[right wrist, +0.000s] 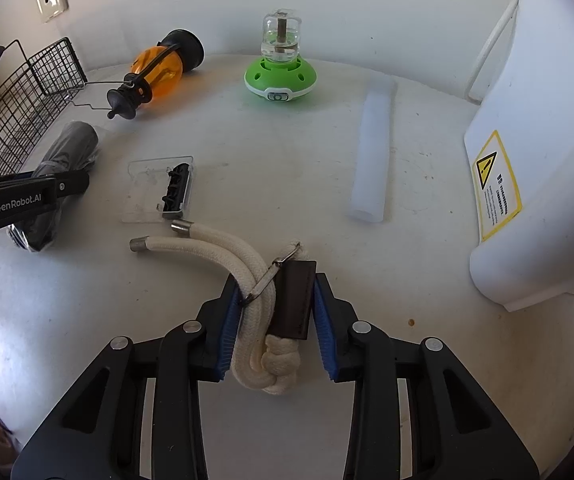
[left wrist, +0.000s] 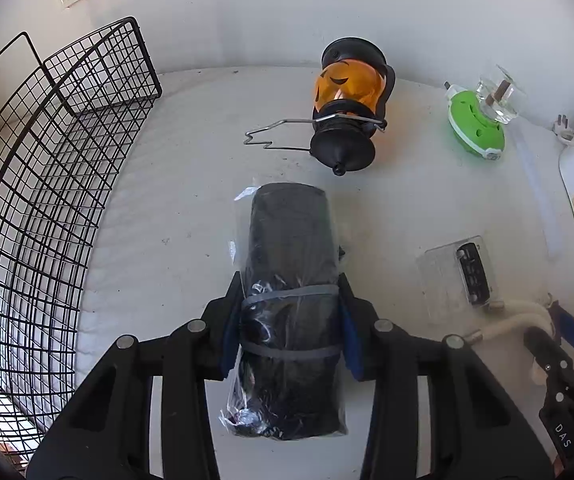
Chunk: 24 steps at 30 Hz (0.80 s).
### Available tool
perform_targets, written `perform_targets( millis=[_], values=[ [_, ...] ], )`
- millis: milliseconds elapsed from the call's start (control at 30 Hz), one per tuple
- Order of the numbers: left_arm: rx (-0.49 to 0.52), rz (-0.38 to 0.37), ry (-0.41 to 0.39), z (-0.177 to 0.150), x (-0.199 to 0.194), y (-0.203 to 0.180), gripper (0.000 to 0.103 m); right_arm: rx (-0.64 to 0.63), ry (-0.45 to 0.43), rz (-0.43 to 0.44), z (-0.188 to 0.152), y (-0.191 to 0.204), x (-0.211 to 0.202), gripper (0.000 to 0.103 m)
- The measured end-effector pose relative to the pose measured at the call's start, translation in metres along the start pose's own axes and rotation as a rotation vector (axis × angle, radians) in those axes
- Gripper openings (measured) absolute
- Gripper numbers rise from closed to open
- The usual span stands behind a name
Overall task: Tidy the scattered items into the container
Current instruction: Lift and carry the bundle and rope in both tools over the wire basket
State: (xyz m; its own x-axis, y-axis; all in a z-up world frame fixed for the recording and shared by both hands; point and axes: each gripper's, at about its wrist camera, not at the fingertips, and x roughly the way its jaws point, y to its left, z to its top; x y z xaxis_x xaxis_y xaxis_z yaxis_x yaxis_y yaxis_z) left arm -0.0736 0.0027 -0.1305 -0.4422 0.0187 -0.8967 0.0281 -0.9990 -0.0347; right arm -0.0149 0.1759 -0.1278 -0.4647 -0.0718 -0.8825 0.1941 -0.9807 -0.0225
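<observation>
- Left gripper (left wrist: pixel 291 320) is clamped on the black roll in a clear bag (left wrist: pixel 287 280). Both blue pads press its sides, approx. mid-way along it.
- Roll's long side runs 12 to 6 in my left cam, same line as the fingers. So it sticks out far past the tips and also back toward the cam.
- Wire basket (left wrist: pixel 47 184) is the container. It sits from 9 to 11 o'clock off my left gripper, near, and looks empty from what I can see.
- I think the next move is lift, then swing to 9 o'clock. The long front end must clear the basket rim first.
- Left hand is the nearer one to the basket, no contest. It tips steeply down at the table.
- Right gripper (right wrist: pixel 277 320) sits around the white rope (right wrist: pixel 207 248) w/ its brown tag (right wrist: pixel 293 300). Left pad touches the rope, right pad is at the tag's edge; I can't tell if it squeezes yet.
- Right hand also tips steeply down.
- Pumpkin lantern (left wrist: pixel 347 100) lies on its side at 12 to 1 o'clock, well apart from the roll. Green gadget (left wrist: pixel 475 128) at 1 to 2.
</observation>
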Motion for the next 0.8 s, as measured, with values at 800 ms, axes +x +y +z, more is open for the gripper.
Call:
perform_targets(
  millis=[800],
  values=[
    [0.017, -0.008, -0.047, 0.005, -0.045, 0.009, 0.036, -0.001, -0.073, 0.025, 0.017, 0.007, -0.026, 0.028]
  ],
)
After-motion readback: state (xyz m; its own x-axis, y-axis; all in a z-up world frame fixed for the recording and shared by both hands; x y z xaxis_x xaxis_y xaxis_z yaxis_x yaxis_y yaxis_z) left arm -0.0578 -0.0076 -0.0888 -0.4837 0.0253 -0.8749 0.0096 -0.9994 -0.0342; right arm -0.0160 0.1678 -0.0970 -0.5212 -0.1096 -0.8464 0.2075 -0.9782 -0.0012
